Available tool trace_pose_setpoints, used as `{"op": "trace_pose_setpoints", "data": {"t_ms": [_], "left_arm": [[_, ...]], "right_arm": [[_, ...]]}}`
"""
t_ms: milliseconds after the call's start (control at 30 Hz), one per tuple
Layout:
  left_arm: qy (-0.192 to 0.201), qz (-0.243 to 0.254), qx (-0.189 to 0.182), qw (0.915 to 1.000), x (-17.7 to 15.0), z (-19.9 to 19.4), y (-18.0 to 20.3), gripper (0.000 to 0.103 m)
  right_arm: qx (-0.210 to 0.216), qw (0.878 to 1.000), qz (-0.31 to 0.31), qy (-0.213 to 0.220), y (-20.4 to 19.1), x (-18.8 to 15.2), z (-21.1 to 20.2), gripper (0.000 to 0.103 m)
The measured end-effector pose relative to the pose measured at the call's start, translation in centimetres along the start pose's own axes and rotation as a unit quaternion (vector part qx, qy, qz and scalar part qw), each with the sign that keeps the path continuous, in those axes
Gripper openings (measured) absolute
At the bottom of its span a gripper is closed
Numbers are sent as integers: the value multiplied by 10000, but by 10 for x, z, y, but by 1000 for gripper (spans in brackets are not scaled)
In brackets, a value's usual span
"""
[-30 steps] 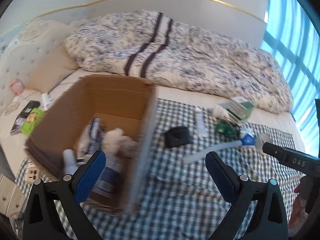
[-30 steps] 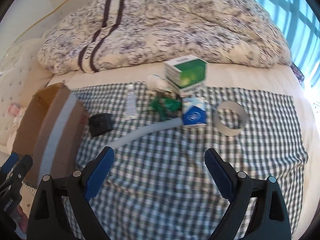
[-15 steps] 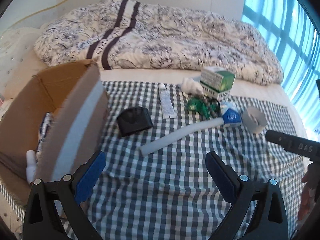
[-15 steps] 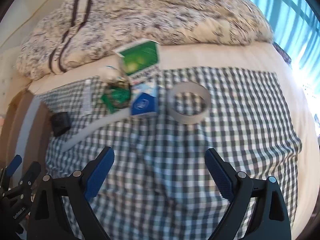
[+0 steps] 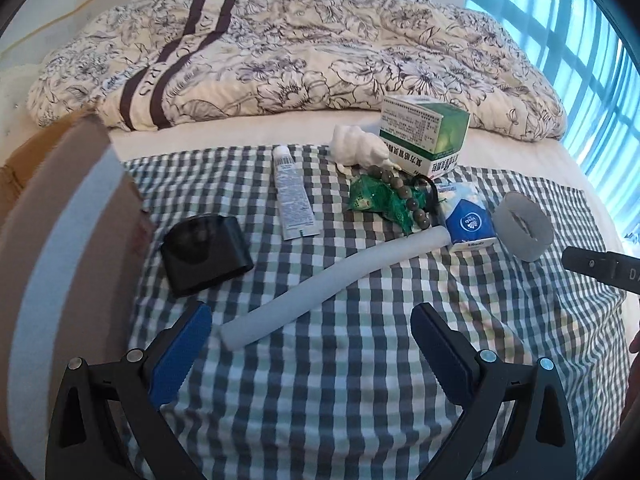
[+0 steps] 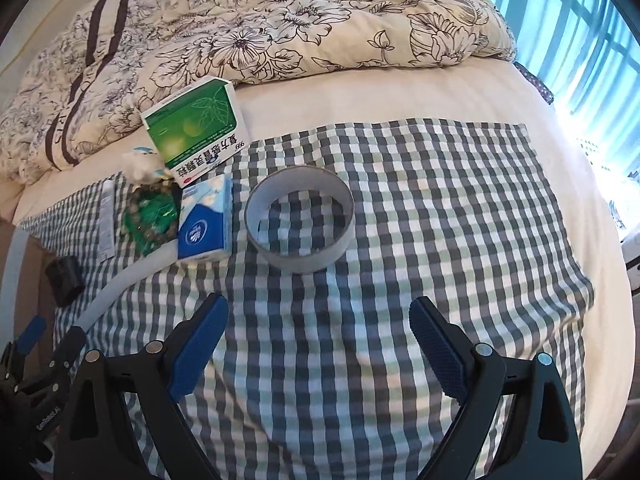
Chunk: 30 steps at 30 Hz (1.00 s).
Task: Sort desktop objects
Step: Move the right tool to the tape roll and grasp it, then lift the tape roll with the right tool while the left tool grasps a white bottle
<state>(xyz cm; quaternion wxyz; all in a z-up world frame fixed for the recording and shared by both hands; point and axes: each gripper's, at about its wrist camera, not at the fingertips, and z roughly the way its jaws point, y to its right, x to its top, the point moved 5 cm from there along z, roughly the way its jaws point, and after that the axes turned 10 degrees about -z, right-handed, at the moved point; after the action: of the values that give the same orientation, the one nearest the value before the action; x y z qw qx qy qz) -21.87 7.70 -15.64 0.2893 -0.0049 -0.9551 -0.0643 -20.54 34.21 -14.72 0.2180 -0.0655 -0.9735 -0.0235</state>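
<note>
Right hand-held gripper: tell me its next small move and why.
Probably ease the right hand-held gripper forward and down onto the tape ring. Its jaws stand open and empty, and the ring lies flat on the checked cloth straight ahead, apart from the blue tissue pack.

Two wrist fisheyes over the bed
Both look down past their tongs toward the quilt (image 5: 304, 44); both share the checked cloth (image 6: 400, 208) and tape ring (image 6: 300, 224).
</note>
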Motion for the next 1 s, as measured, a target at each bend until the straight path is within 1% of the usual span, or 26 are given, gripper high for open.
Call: {"op": "trace_pose_setpoints", "data": {"t_ms": [267, 433, 633, 800, 900, 1000], "left_arm": [[-183, 143, 24, 9997, 4, 39, 3, 102], [-322, 121, 5, 9994, 4, 63, 1, 102], [-423, 115, 36, 9990, 6, 84, 2, 102], [-357, 210, 27, 9991, 7, 90, 4, 102], [-367, 209, -34, 9991, 7, 90, 2, 100], [-355, 245, -57, 9991, 7, 87, 3, 94]], "right_arm": [[61, 9998, -69, -154, -6, 16, 34, 92], [19, 9997, -90, -243, -6, 24, 52, 92], [-45, 9996, -87, -252, -5, 35, 67, 92], [-243, 9993, -183, -236, -5, 47, 79, 92], [-276, 9991, -182, -247, -5, 51, 86, 92], [-288, 9990, -173, -279, -4, 52, 93, 92]]}}
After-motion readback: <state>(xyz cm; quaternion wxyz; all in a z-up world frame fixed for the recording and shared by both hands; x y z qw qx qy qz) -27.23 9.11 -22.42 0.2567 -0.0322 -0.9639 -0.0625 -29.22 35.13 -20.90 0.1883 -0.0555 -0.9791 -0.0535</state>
